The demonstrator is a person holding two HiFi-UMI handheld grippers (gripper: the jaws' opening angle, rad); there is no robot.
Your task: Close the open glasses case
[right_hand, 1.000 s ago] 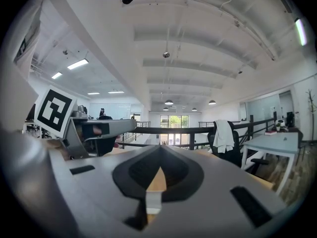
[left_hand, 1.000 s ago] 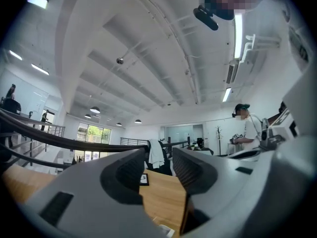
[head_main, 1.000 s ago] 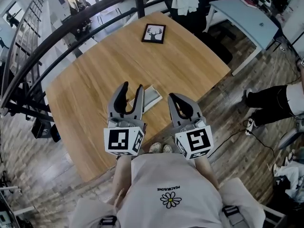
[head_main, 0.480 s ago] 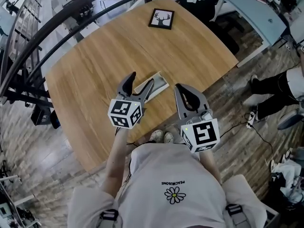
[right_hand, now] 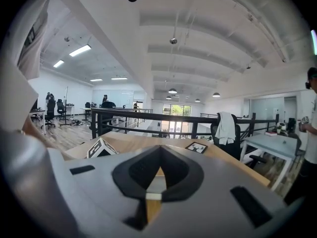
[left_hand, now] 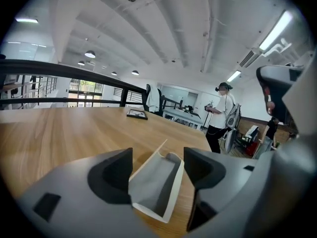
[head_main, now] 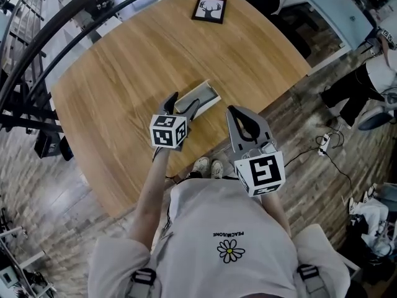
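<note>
Left hand-held gripper (head_main: pixel 183 103) jaws opening, spread; open glasses case (head_main: pixel 201 95) end between them

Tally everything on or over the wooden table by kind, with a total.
Glasses case: 1, open
Picture frame: 1
Hand-held gripper: 2 (left hand-held gripper, jaws opening with the case between them; right hand-held gripper, shut)
Total: 4

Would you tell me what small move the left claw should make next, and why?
Probably ease the left claw forward and start closing on the glasses case: its jaws are opening, the open case lies loose between them, and the right claw is shut.
</note>
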